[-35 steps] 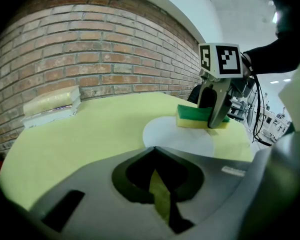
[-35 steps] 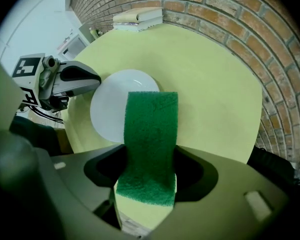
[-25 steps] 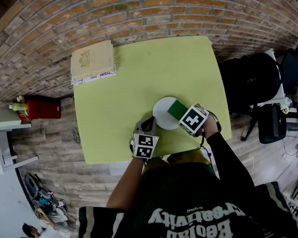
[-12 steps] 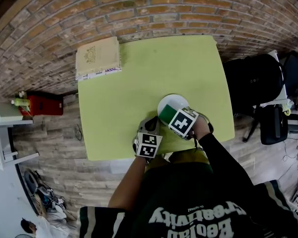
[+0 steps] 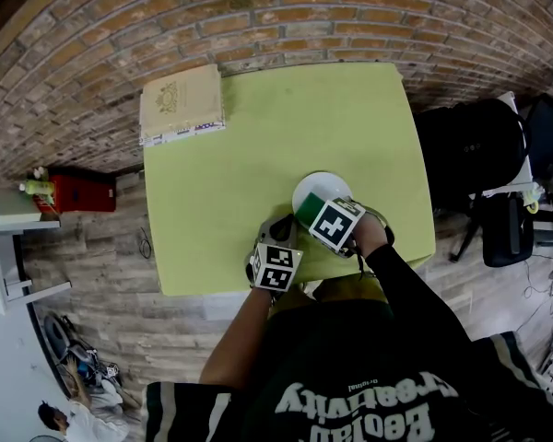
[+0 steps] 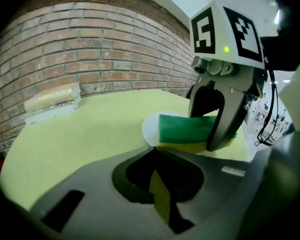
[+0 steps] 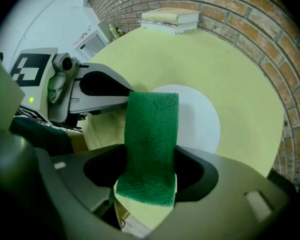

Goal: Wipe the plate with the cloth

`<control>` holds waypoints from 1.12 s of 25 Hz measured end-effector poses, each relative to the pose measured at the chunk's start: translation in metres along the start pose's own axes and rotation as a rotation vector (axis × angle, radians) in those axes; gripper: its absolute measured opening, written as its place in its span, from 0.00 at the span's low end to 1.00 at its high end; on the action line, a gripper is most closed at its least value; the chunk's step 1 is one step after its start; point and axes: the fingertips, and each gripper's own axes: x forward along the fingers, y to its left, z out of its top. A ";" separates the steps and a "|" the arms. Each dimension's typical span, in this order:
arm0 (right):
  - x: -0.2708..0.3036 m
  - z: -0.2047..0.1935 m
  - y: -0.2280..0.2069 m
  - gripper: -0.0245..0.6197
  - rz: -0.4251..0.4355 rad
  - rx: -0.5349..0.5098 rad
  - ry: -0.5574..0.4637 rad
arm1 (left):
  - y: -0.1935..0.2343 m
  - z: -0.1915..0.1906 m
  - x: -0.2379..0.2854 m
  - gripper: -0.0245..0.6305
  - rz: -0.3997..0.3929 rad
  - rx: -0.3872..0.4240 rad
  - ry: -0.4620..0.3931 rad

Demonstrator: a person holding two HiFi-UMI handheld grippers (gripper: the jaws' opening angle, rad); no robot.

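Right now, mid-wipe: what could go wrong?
1. The left gripper seems to pinch the plate only at its rim; a hard stroke could slip it free.
2. The plate sits near the front edge of the table and might slide off.
3. The right gripper with the cloth works close to the left one; they may collide.

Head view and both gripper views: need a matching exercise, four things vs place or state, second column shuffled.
Things:
1 cloth
2 plate
3 book
4 left gripper

Place or state:
A far left corner of the table
B jaws closed on the plate's rim
C clamped in the right gripper
D white, partly under the cloth

Pairs: 1-C; 2-D; 3-A; 4-B
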 end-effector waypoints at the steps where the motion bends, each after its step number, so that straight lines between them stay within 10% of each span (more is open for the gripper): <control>1: 0.000 -0.001 0.000 0.52 0.000 0.001 0.002 | 0.000 0.000 0.000 0.04 0.000 0.003 0.001; 28: -0.020 -0.083 -0.052 0.52 -0.098 0.237 0.015 | -0.005 -0.002 0.000 0.05 -0.032 0.040 0.014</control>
